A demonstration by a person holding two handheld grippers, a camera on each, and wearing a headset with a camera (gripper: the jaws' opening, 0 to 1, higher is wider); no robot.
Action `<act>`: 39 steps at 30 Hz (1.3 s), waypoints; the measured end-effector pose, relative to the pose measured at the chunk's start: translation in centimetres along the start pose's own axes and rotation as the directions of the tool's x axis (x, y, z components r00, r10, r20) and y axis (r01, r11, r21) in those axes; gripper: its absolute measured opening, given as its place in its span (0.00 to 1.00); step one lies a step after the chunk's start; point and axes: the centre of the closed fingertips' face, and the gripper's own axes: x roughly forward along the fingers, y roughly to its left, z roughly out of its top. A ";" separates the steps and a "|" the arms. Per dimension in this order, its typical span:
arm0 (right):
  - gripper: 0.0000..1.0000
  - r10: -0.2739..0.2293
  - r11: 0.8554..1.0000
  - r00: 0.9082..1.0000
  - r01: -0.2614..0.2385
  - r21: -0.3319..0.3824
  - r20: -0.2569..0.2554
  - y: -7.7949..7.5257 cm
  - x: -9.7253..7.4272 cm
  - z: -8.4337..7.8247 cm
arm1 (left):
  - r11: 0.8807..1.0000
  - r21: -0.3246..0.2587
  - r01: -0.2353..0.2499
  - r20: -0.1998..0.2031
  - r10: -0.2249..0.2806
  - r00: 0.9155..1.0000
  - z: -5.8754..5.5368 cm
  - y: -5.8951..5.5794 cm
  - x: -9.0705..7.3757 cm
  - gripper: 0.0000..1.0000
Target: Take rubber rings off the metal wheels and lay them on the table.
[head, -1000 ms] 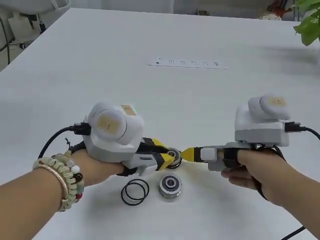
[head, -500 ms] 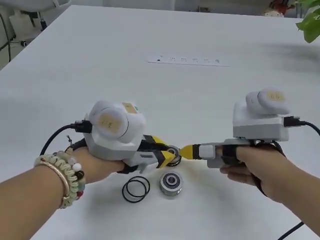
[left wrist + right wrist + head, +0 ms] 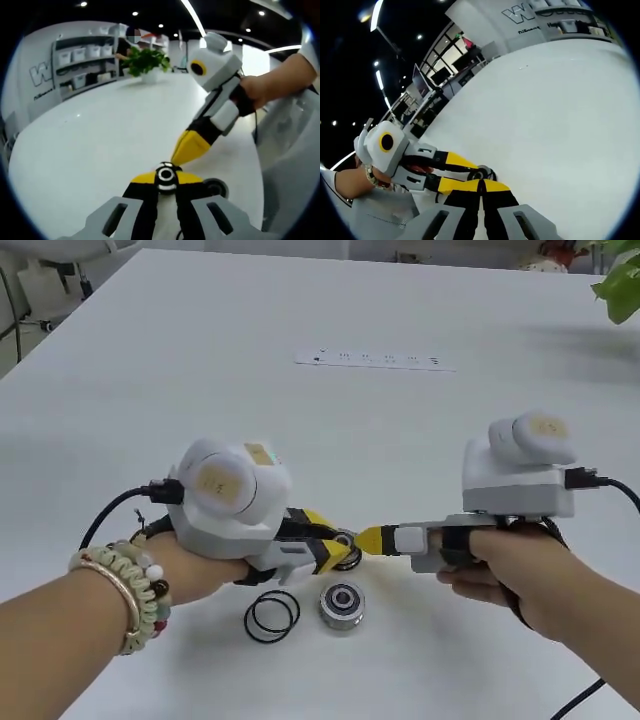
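Observation:
My left gripper (image 3: pixel 338 552) is shut on a small metal wheel (image 3: pixel 346 544) held just above the table; in the left gripper view the wheel (image 3: pixel 166 176) sits between its yellow tips. My right gripper (image 3: pixel 362 540) comes in from the right, jaws shut, tip touching that wheel's rim. The right gripper view shows its closed tips (image 3: pixel 480 183) right at the wheel (image 3: pixel 484 174). I cannot tell whether a ring is pinched there. A second metal wheel (image 3: pixel 341 605) lies flat on the table below. Two black rubber rings (image 3: pixel 271 615) lie overlapping beside it.
A white power strip (image 3: pixel 378 361) lies far back on the white table (image 3: pixel 200 390). A potted plant (image 3: pixel 620 280) stands at the back right corner. Black cables trail from both grippers towards me.
My right gripper has edged slightly left and up against the held wheel. The left gripper, the loose wheel and the rings stay as they were; the head view shifted a little.

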 end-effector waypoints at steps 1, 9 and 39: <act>0.00 0.001 1.000 1.000 -0.001 -0.002 0.000 0.0 0.0 0.0 | 1.000 0.001 0.000 0.000 0.000 1.000 0.0 0.0 0.0 0.13; 0.00 0.009 1.000 1.000 -0.009 -0.011 -0.001 0.2 0.0 0.0 | 1.000 0.004 -0.001 0.001 0.001 1.000 0.0 0.0 0.0 0.13; 0.00 0.041 0.994 0.998 -0.037 -0.099 0.043 1.0 0.0 1.4 | 1.000 0.006 -0.005 0.002 0.005 1.000 0.1 0.1 0.1 0.13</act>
